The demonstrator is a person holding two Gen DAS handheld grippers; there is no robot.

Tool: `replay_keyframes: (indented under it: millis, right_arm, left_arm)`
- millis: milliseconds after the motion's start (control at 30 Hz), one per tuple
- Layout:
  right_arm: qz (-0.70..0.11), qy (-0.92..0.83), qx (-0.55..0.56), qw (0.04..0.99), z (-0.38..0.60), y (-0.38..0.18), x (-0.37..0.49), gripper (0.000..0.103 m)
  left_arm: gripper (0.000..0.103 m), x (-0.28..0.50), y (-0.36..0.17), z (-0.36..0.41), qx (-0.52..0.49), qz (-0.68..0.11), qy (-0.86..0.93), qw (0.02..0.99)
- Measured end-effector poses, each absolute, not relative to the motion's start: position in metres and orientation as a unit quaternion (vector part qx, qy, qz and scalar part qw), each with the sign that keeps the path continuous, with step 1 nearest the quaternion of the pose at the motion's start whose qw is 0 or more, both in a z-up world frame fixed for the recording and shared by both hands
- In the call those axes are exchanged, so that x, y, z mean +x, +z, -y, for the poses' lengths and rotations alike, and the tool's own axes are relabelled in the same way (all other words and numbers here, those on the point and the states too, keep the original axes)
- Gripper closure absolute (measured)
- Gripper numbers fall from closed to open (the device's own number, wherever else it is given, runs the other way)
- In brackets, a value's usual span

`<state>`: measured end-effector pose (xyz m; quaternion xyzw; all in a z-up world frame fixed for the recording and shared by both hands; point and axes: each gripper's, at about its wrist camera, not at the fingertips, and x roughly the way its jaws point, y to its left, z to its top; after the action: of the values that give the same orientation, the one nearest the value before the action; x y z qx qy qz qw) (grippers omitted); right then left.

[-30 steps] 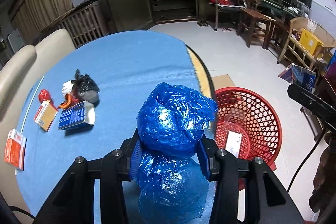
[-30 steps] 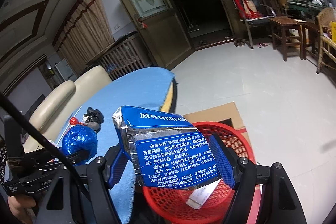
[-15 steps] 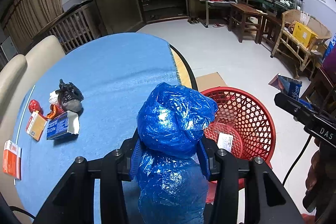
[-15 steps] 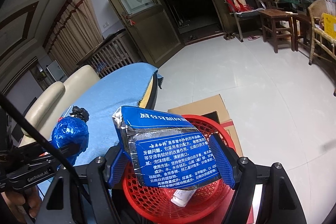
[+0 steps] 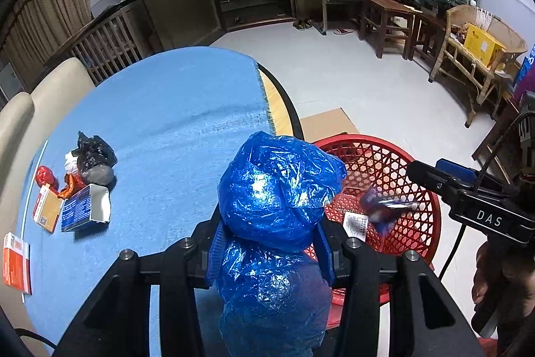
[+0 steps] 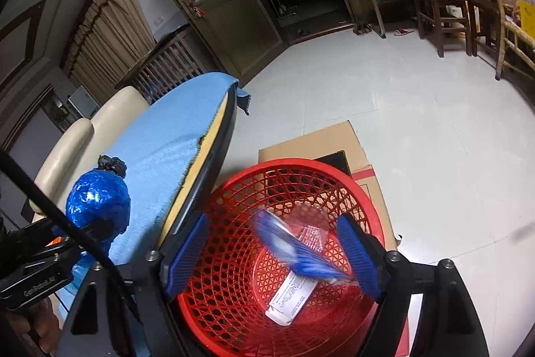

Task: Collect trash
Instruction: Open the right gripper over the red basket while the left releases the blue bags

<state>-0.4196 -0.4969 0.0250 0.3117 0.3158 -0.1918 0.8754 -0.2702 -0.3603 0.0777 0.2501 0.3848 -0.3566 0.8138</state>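
My left gripper (image 5: 271,243) is shut on a crumpled blue plastic bag (image 5: 281,189), held over the table's right edge beside the red mesh basket (image 5: 384,156) on the floor. My right gripper (image 6: 272,256) hangs over the basket (image 6: 301,163) with its jaws opening. A blue toothpaste packet (image 6: 294,250) is blurred between the pads, free of them and dropping into the basket. In the left wrist view the same packet (image 5: 378,206) shows in mid-air below the right gripper (image 5: 431,171). A white labelled tube (image 6: 291,293) lies on the basket's bottom.
The round table with a blue cloth (image 5: 167,109) still carries a black bag (image 5: 93,156), an open blue-and-white box (image 5: 83,206), an orange box (image 5: 46,209) and a red-and-white box (image 5: 15,256). Flat cardboard (image 6: 317,139) lies under the basket. Cream chairs (image 5: 50,82) stand behind the table.
My right gripper sank toward the basket and its jaws spread, letting go of the blue packet, which now falls. My left gripper drifted right toward the basket, still gripping the blue bag.
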Motion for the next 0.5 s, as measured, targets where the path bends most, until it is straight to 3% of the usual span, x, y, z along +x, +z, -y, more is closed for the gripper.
replay_keyframes:
  millis: [500]
  right_arm:
    - [-0.266, -0.247, 0.351, 0.863, 0.534, 0.041, -0.472, 0.021]
  left_arm:
    - [0.054, -0.297, 0.065, 0.409, 0.269, -0.396, -0.412, 0.775]
